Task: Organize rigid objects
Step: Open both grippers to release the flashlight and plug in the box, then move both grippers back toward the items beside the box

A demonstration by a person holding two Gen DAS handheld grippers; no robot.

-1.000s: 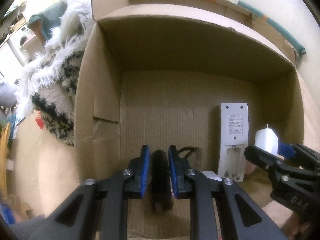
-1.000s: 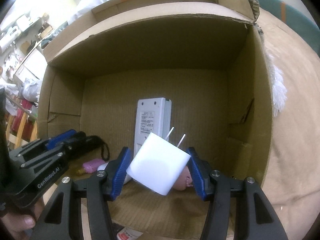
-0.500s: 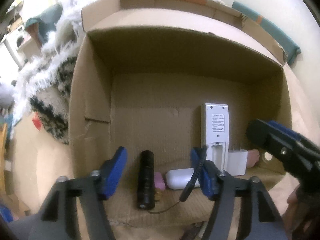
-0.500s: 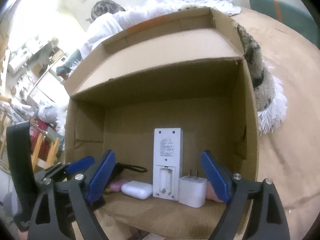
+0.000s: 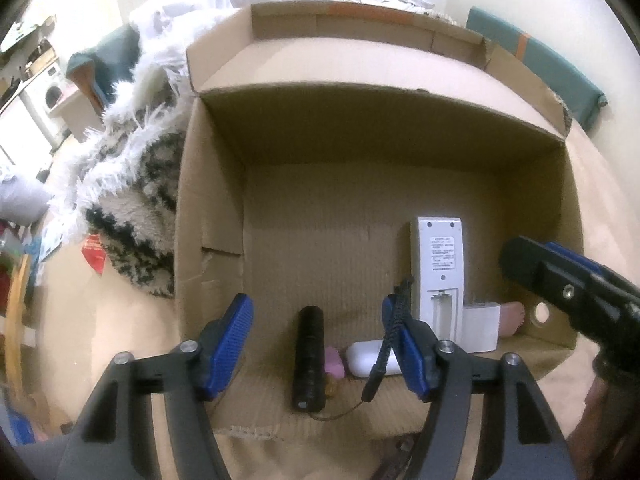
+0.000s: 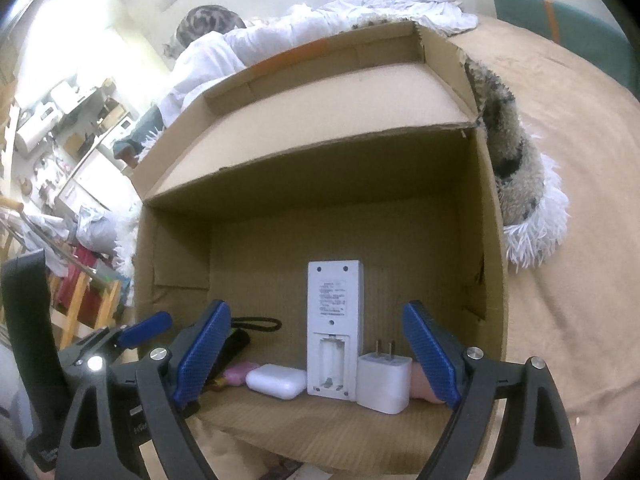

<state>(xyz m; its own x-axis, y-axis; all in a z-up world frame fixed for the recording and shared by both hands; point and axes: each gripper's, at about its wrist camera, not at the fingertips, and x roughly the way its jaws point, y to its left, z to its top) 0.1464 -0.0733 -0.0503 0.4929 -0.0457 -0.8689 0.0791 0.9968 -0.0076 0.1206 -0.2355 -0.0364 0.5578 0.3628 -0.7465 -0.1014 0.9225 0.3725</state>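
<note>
An open cardboard box (image 5: pixel 208 216) (image 6: pixel 488 240) lies on a tan bed. Along its near side stand a black flashlight (image 5: pixel 308 358) (image 6: pixel 232 346), a pink item (image 5: pixel 334 362) (image 6: pixel 236 372), a white earbud case (image 5: pixel 370 358) (image 6: pixel 276 380), a white remote (image 5: pixel 438 264) (image 6: pixel 334 308) with an open battery bay, a white plug adapter (image 5: pixel 480 328) (image 6: pixel 384 384) and a peach item (image 5: pixel 512 318) (image 6: pixel 420 388). My left gripper (image 5: pixel 316 344) is open and empty over the flashlight; the flashlight's black strap (image 5: pixel 390 336) drapes on its right finger. My right gripper (image 6: pixel 316 356) is open and empty in front of the remote and adapter.
A shaggy white-and-black blanket (image 5: pixel 132 184) (image 6: pixel 516 168) lies against the box's outer sides. White bedding (image 6: pixel 360 12) is piled behind the box. A teal headboard (image 5: pixel 536 68) runs along the wall. Room furniture (image 6: pixel 60 120) shows at far left.
Both grippers opened and drew back out of the box. The left let go of the flashlight and the right let go of the adapter; both now rest in the box.
</note>
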